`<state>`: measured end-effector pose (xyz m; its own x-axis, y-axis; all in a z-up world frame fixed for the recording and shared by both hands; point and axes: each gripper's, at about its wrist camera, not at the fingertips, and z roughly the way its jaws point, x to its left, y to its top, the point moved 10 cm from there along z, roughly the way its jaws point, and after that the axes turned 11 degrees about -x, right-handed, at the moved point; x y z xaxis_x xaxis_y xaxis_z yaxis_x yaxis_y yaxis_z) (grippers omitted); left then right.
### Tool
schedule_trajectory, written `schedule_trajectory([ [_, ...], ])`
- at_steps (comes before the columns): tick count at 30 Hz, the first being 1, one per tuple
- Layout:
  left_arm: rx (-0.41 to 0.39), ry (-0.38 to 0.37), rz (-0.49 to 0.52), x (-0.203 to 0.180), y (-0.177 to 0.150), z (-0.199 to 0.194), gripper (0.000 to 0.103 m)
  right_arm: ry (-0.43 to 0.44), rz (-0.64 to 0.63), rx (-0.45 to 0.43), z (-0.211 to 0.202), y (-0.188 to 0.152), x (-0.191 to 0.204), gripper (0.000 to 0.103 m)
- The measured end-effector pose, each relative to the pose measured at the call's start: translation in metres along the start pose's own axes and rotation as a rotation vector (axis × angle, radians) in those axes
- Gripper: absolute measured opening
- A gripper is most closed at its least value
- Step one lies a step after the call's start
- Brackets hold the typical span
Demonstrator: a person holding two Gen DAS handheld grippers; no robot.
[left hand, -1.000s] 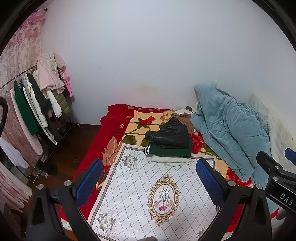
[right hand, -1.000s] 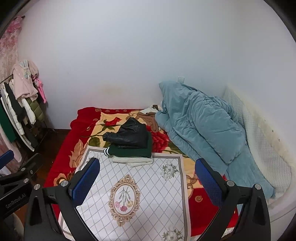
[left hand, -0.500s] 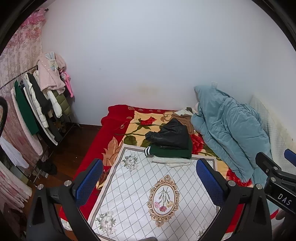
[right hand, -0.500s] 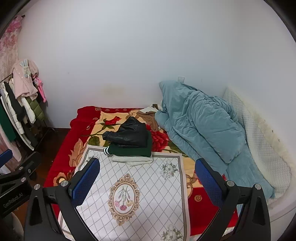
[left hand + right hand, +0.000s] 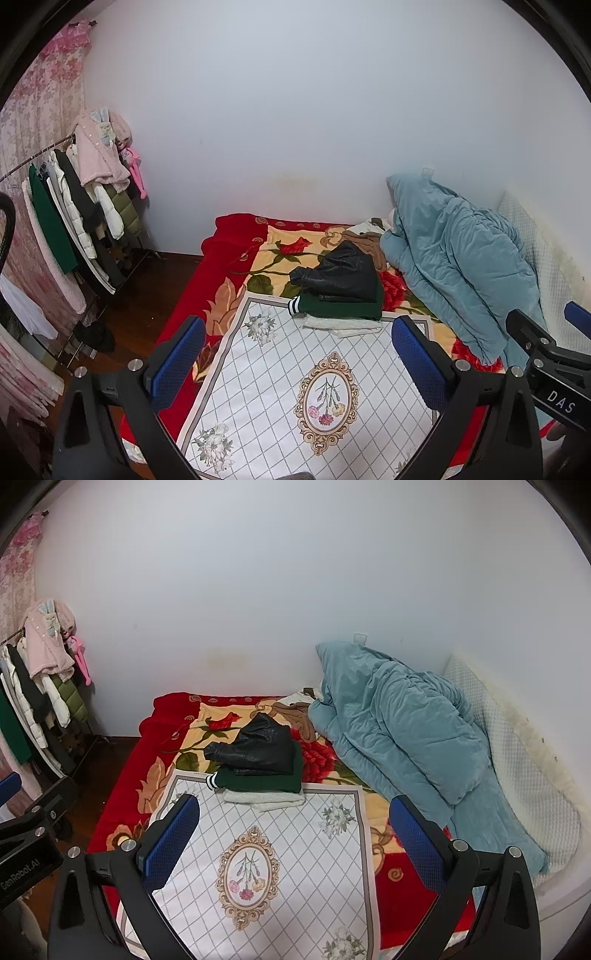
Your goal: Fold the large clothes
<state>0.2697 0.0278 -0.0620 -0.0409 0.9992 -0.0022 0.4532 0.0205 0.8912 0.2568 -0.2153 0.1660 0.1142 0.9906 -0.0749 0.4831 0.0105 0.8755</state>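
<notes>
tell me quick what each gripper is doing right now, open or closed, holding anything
Left gripper: open, holding nothing, above the white cloth.
Right gripper: open, holding nothing, also above it.

The left tool hangs wide-spread over the white cloth, folded clothes beyond.

Black jacket glossy, leather-like; green garment matt knit; teal quilt soft, velvety; floral blanket plush; fingers black plastic, blue textured pads; floor dark polished wood.
</notes>
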Motion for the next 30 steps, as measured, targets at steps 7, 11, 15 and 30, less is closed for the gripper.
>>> schedule_trajectory([
  [7, 0.003, 0.000, -0.004, 0.0015, 0.0001, -0.0005, 0.103, -0.002, 0.002, -0.001, -0.0004, 0.0000, -0.0004, 0.103],
  [11, 0.003, -0.001, -0.002, 0.0044, 0.0017, -0.0011, 0.103, -0.005, 0.003, 0.000, -0.0017, -0.0011, -0.0009, 0.103],
  [15, 0.002, 0.000, 0.000, 0.0048, 0.0017, -0.0009, 0.103, -0.005, 0.004, 0.001, -0.0024, -0.0015, -0.0004, 0.103],
  [30, -0.001, 0.000, 0.002, 0.0065, 0.0029, -0.0001, 0.103, 0.002, 0.000, -0.008, 0.0013, 0.0061, 0.0012, 0.103],
])
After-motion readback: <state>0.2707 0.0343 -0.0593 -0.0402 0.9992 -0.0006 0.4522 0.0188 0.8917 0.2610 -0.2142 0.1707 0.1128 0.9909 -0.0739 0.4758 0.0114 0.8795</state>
